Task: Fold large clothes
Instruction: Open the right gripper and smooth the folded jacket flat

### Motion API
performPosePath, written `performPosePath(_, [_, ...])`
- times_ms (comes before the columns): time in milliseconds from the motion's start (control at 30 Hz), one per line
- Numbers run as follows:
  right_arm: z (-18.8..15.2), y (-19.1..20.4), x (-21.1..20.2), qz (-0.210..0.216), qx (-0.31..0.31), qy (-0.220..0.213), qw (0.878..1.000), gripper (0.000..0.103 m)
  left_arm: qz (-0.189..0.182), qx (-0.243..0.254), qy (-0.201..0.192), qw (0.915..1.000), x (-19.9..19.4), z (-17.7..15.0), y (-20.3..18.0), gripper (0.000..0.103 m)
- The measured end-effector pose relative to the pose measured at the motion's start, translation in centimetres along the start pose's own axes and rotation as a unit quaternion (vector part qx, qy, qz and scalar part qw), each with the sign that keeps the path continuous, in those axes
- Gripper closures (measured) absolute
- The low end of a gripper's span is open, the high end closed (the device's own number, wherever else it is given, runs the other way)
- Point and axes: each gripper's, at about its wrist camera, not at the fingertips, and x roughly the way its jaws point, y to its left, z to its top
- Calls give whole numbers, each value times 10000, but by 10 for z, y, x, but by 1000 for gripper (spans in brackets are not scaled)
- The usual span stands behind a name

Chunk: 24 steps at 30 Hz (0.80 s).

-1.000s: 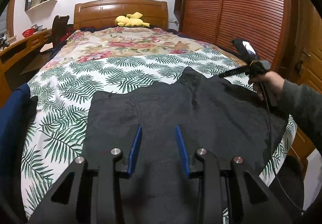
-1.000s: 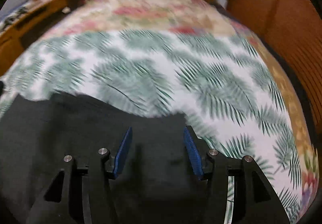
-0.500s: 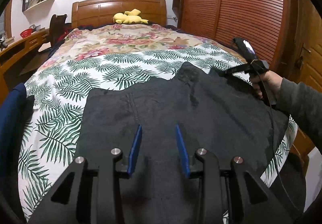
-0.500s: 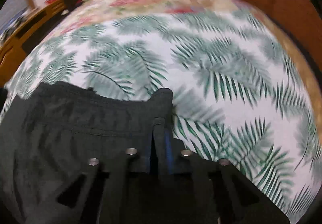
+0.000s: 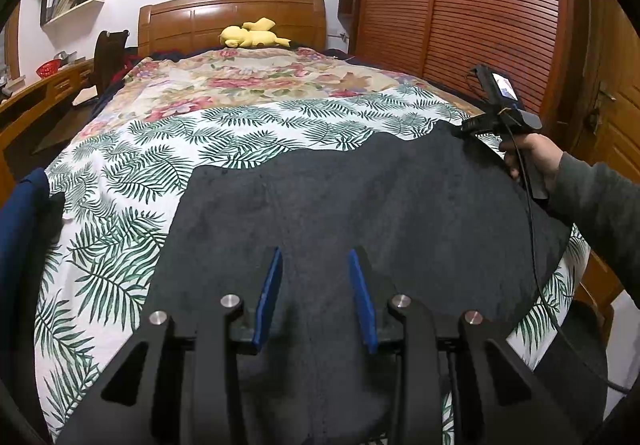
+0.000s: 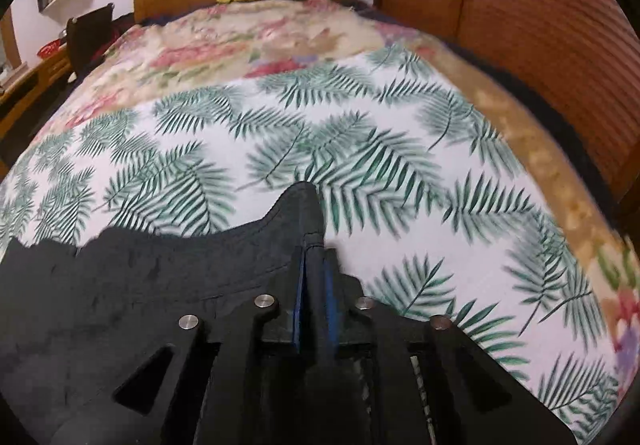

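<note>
Dark charcoal cloth, the large garment (image 5: 360, 205), lies spread flat over the near end of our bed, on the white palm-leaf sheet (image 5: 132, 181). Our right gripper (image 6: 314, 245) is clenched on the garment's far right corner, a fold of the fabric pinched between its blue pads (image 6: 298, 285); its jaws have just been closing, then eased a touch. Our left gripper (image 5: 316, 257) hovers over the garment's near middle, its jaws released and partly apart, nothing between them. Beyond the leaf sheet lies a floral bedspread (image 5: 240, 73), then a yellow plush toy (image 5: 252, 37) against the wooden headboard (image 5: 192, 21). Slatted wardrobe doors (image 5: 492, 13) stand on the right.
</note>
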Motion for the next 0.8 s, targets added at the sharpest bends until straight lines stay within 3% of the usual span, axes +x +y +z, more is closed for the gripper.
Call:
performPosePath(133, [-9, 9, -32, 183, -266, -282, 9991, 64, 14, 8, 15, 10000, 0, 0, -1, 70])
performPosePath(233, [-22, 17, -62, 548, -430, -380, 9968, 57, 13, 15, -25, 10000, -1, 0, -2, 70])
performPosePath(500, [-92, 64, -123, 1074, -1330, -336, 9847, 55, 88, 53, -29, 9999, -2, -1, -7, 70])
performPosePath(800, [-155, 115, -147, 1635, -1921, -54, 9676, 56, 170, 85, -88, 9998, -7, -4, -14, 70])
